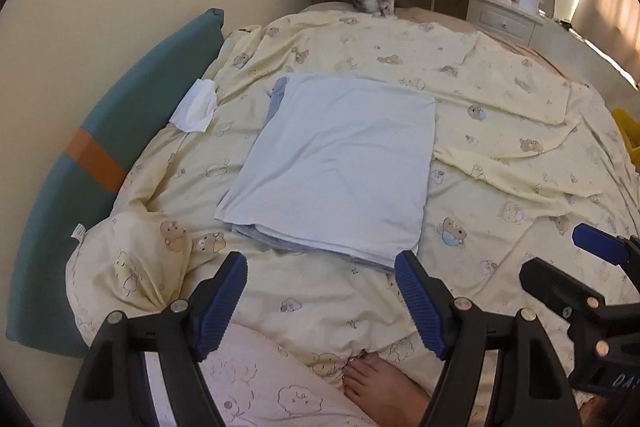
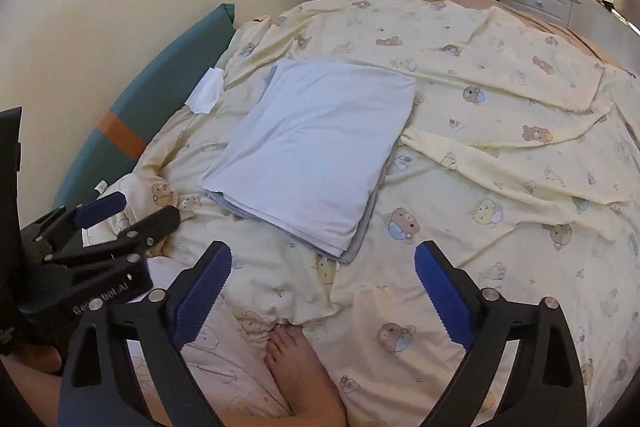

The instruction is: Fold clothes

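— Two grippers, jaws wide apart, both empty?
— Yes. Folded light-blue garment [image 1: 336, 163] lies flat mid-bed. Left gripper [image 1: 320, 301] sees a yellow object [image 1: 628, 135]; right gripper [image 2: 322, 293] doesn't.

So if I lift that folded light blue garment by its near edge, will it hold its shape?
Probably not. The folded light blue garment looks like thin, soft fabric, so it would likely droop. Its near edge shows several loose layers, which may slide apart. It probably weighs little; the rumpled bedsheet barely sinks around it.

Black gripper [image 1: 320, 301] frames, ribbed blue pads [image 1: 420, 303], silver screws
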`<action>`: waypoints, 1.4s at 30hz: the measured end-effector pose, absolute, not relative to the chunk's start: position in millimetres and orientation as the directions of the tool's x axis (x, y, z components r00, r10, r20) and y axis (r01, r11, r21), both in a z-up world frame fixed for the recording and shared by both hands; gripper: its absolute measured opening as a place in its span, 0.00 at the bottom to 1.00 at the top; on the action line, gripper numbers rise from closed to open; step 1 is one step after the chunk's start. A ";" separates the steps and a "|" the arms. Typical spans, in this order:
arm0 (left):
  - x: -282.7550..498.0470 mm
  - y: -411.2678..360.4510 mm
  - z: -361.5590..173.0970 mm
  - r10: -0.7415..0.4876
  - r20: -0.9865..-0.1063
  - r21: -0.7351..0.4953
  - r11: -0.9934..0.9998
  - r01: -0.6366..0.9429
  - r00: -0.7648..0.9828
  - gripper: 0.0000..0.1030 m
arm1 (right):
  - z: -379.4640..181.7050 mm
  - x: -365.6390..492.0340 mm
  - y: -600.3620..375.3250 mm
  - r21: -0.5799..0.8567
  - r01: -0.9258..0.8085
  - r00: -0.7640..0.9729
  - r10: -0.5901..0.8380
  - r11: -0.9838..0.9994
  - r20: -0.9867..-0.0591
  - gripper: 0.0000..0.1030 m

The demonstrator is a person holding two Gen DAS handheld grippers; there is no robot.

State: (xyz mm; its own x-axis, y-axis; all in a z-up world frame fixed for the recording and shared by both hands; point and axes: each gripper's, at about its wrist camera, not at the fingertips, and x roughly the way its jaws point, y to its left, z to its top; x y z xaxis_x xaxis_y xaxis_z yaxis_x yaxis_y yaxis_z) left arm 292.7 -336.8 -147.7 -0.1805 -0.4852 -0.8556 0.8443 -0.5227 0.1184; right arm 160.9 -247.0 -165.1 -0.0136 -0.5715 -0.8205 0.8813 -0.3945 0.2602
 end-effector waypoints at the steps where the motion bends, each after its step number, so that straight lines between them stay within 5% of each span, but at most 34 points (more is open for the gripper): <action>1: 292.3 -336.4 -147.4 -0.491 -0.854 0.125 -0.518 0.846 -0.174 0.75 | -165.3 161.0 -246.4 0.254 0.883 -0.018 -0.570 -0.394 -0.821 0.93; 42: 283.5 -324.2 -139.5 -0.524 -0.837 0.151 -0.495 0.856 -0.155 0.75 | -165.1 150.8 -232.4 0.213 0.890 -0.053 -0.554 -0.404 -0.831 0.93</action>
